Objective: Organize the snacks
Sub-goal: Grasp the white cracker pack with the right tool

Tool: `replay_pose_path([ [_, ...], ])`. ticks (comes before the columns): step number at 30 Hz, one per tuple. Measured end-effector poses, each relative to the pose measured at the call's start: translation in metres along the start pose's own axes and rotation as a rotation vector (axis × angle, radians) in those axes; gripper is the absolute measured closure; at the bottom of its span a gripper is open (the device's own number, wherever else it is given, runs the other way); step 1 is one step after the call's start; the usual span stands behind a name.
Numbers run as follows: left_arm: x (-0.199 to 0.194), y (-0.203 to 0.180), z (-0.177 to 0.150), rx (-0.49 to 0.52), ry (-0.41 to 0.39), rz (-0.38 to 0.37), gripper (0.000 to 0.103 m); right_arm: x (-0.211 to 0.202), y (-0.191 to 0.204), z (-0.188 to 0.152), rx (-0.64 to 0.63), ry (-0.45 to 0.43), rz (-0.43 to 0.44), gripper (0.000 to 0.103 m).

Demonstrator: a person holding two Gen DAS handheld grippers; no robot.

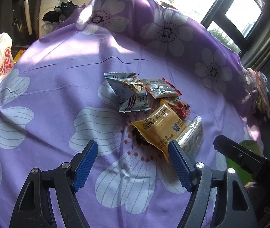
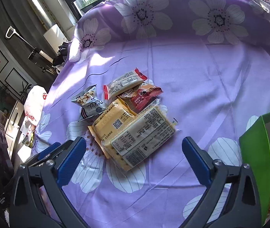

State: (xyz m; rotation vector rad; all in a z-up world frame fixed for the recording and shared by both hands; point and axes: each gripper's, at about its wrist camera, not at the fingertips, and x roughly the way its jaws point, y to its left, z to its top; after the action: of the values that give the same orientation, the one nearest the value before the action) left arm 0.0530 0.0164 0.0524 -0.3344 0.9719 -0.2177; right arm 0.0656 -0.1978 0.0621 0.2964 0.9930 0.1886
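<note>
Fingers (image 1: 86, 163) of both grippers apart, empty, above the purple flowered cloth (image 2: 201, 79); yellow foil snack packet (image 1: 159, 127) possibly brushing the left one.

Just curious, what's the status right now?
Both hand-held grippers, left and right, open, empty. Snack pile untouched on cloth. Green box alongside.

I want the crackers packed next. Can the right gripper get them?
Probably yes. The right gripper is open, and the crackers lie on top of the pile just ahead, nothing covering them.

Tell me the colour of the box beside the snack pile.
Green outside, plain grey inside. The box shows best in the right wrist view.
</note>
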Motion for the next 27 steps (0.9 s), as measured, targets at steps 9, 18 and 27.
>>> replay_pose_path([
  [9, 0.015, -0.012, -0.013, -0.053, 0.082, -0.092, 0.027, 0.034, -0.033, 0.027, 0.052, 0.027, 0.062, 0.006],
  [18, 0.028, -0.022, -0.022, -0.028, 0.106, -0.052, 0.027, 0.055, -0.038, 0.022, 0.055, 0.077, 0.149, 0.013],
  [27, 0.026, -0.027, -0.030, 0.023, 0.085, 0.006, 0.035, 0.045, -0.025, 0.002, 0.042, 0.138, 0.231, 0.018],
])
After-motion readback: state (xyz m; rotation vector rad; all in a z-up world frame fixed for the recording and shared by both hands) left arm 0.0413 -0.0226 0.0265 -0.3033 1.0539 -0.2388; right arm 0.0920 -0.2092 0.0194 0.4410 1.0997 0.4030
